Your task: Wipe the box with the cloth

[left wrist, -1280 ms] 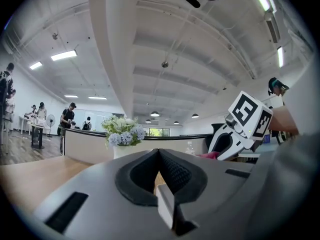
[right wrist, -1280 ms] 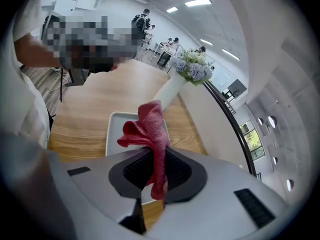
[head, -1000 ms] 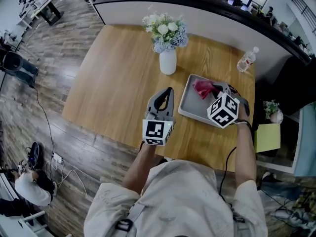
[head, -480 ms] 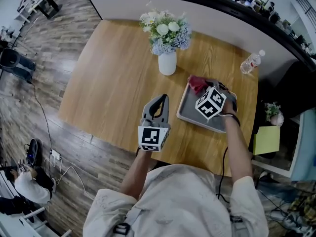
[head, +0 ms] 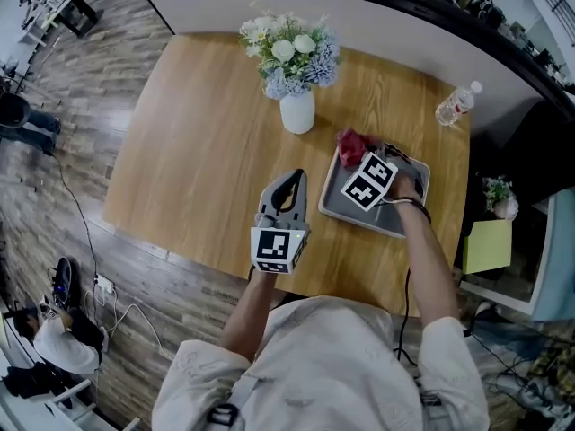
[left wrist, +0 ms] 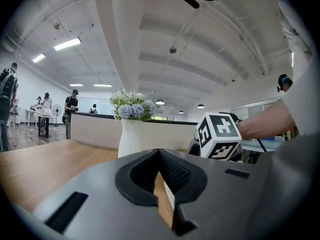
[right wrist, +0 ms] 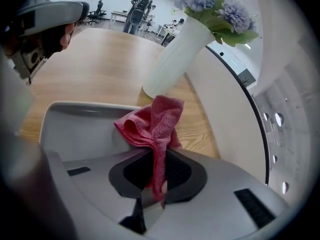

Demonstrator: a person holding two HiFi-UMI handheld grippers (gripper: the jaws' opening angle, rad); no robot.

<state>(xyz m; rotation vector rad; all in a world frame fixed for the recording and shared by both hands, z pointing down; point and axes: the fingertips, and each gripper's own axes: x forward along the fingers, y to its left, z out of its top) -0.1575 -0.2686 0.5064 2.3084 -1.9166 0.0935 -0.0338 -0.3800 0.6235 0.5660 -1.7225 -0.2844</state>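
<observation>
Right gripper (head: 359, 156) is working over the far-left corner of the grey box (head: 396, 220), the corner nearest the vase (head: 297, 112). In the right gripper view its fingers (right wrist: 176, 172) are clenched on the red cloth (right wrist: 152, 123). 1 fold is running down between the pads and the rest is bunching up in front of the tips. The cloth (head: 351, 144) is sitting at the box rim, just beside the vase of white and blue flowers.

Left gripper (head: 289, 177) is resting low over the table (head: 198, 160), just left of the box and apart from it. In the left gripper view its fingers (left wrist: 176, 176) are pressed together at the tips, grasping nothing.

1 plastic bottle (head: 452, 106) is standing at the table's far-right corner, well apart from the box.
</observation>
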